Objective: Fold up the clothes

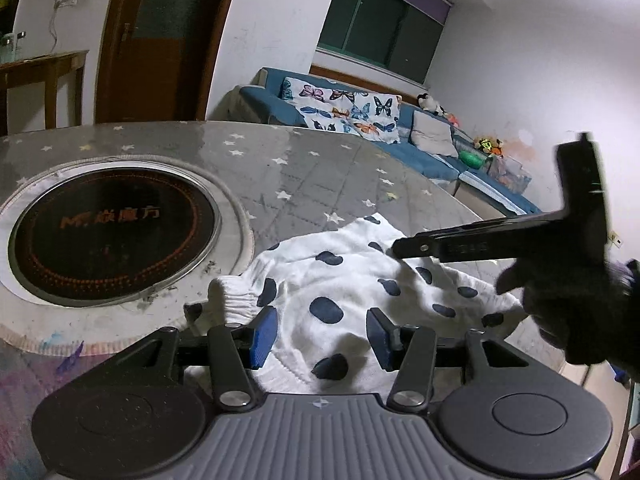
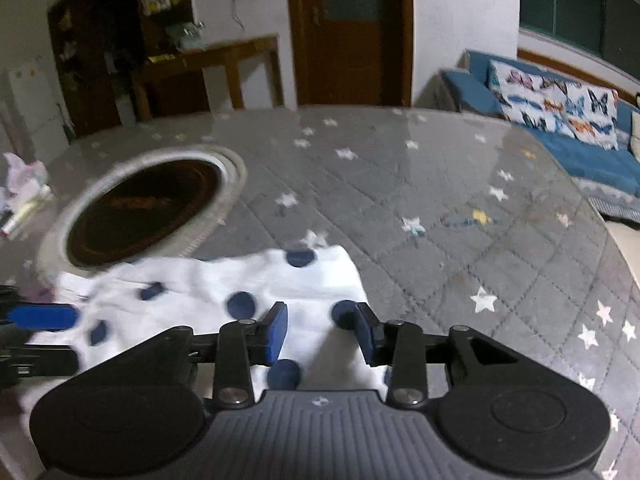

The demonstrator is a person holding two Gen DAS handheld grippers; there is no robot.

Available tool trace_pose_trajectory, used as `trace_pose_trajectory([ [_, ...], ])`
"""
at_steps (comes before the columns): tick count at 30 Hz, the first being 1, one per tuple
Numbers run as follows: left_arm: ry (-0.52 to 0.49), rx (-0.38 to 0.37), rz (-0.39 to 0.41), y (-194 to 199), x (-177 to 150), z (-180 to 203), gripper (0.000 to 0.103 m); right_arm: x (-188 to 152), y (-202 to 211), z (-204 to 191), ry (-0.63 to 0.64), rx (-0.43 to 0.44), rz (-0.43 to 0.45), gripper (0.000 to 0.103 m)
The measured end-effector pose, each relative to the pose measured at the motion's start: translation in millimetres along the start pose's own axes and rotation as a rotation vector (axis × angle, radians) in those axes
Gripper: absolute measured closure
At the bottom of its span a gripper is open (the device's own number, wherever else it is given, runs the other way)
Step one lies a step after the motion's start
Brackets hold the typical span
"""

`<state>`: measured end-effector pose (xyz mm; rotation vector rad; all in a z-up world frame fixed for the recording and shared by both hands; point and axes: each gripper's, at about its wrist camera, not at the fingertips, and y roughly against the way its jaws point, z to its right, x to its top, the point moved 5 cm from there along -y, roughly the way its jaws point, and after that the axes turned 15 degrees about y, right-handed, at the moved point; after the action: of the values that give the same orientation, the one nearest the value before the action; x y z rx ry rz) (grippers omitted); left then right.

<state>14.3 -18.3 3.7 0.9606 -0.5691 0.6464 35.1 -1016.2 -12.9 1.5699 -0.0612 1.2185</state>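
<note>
White spotted garment point(image 1: 344, 280) lies crumpled on star-patterned table point(image 1: 320, 168), beside round cooktop point(image 1: 116, 224). Left gripper point(image 1: 322, 334) spread wide above cloth, gripping nothing. Right gripper point(image 2: 322, 330) likewise spread over garment edge.

Home living/dining rm.
Shown by blue sofa point(image 1: 404, 136) w/ butterfly cushions point(image 1: 344, 110), star-print table cover point(image 2: 400, 200), inset hob point(image 1: 114, 232).

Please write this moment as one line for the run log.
stage: folding underway | left gripper: open over garment | right gripper: open over garment | white spotted garment: crumpled on table
</note>
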Motion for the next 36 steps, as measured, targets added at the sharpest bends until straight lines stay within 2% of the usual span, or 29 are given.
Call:
trace_pose_trajectory([
  [4, -0.006, -0.004, -0.004, 2, -1, 1, 0.05, -5, -9, 10, -0.022, -0.013, -0.022, 0.066],
  [9, 0.0, -0.001, 0.005, 11, 5, 4, 0.05, -2, 2, 23, -0.035, -0.029, 0.011, 0.066],
  [15, 0.001, 0.014, 0.041, 18, 17, 7, 0.05, 18, 5, 6, 0.01, 0.078, 0.068, 0.067],
  [19, -0.009, 0.048, 0.036, 10, 18, 5, 0.052, 29, -14, -9, 0.044, 0.146, 0.053, 0.067],
  [25, -0.031, 0.103, 0.003, -2, 9, -3, 0.052, 31, -36, -6, 0.063, 0.134, 0.012, 0.069],
  [31, -0.062, 0.091, 0.022, 9, 13, 11, 0.051, 33, -2, -5, 0.055, 0.138, 0.065, 0.068],
  [36, -0.092, 0.06, 0.023, 10, 11, 26, 0.052, 14, 44, -23, 0.082, 0.177, 0.103, 0.067],
])
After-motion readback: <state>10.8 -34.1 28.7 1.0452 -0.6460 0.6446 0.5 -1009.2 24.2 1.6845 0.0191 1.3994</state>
